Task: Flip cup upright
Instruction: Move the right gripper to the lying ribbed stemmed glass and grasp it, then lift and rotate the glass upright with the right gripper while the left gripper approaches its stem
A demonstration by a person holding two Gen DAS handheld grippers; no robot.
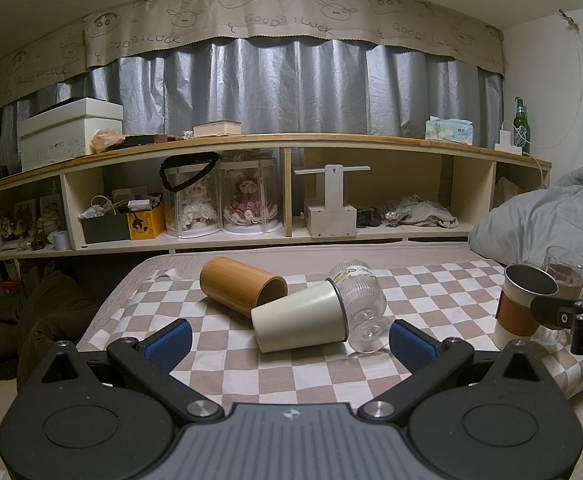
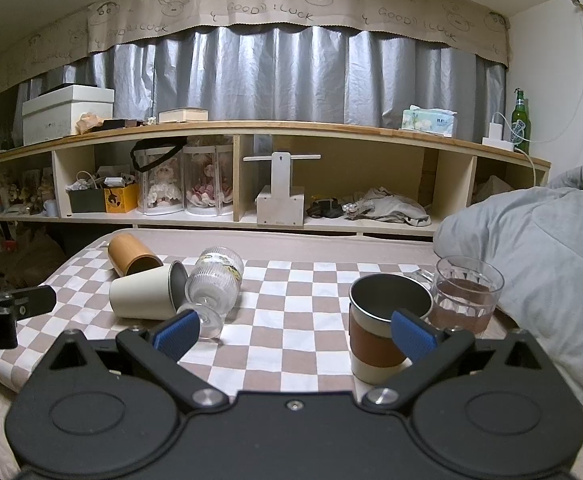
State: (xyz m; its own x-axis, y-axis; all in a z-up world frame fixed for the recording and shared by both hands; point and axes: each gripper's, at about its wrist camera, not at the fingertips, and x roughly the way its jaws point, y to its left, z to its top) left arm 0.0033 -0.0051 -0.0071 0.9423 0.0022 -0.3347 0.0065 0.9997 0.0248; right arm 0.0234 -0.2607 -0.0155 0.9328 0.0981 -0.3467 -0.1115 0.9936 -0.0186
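Three cups lie on their sides on the checkered cloth (image 1: 311, 372): a bamboo cup (image 1: 243, 286), a cream cup (image 1: 299, 317) and a ribbed clear glass (image 1: 361, 300). They also show in the right wrist view: bamboo cup (image 2: 131, 258), cream cup (image 2: 145, 294), ribbed glass (image 2: 215, 284). My left gripper (image 1: 290, 342) is open and empty, just in front of the cream cup. My right gripper (image 2: 295, 334) is open and empty; an upright steel cup with a brown sleeve (image 2: 379, 328) stands by its right finger.
An upright clear glass with a brown drink (image 2: 465, 294) stands behind the sleeved cup. A grey duvet (image 2: 531, 248) is piled at the right. A long wooden shelf (image 1: 291, 184) full of boxes and dolls runs along the back. The bed edge drops at the left.
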